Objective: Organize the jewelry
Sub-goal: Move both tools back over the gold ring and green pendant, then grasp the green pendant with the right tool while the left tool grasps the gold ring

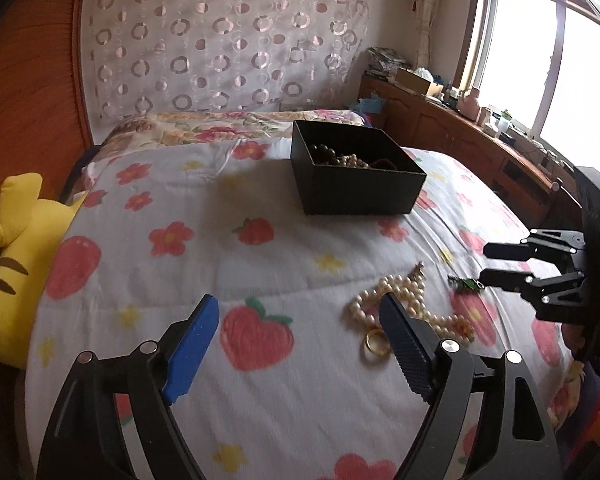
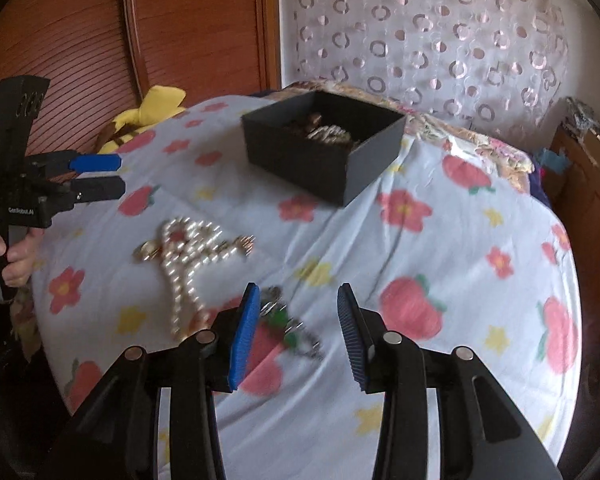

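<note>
Both sets of fingers are hanging wide open, holding nothing. The right gripper (image 2: 294, 336) is hovering by the green pendant chain (image 2: 290, 326); the left gripper (image 1: 300, 344) is sitting near the pearl necklace (image 1: 400, 300) and gold ring (image 1: 376, 343) on the bedspread (image 1: 260, 280). The black box (image 1: 356, 176) is waiting well beyond. That chain's looking light, floppy and slippery, so I'd pinch the pendant.

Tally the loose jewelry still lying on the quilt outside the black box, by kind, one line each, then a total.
Pearl necklace: 1
Gold ring: 1
Green-charm chain piece: 1
Total: 3 pieces on the quilt. Whatever already lies in the black box is not counted.
</note>
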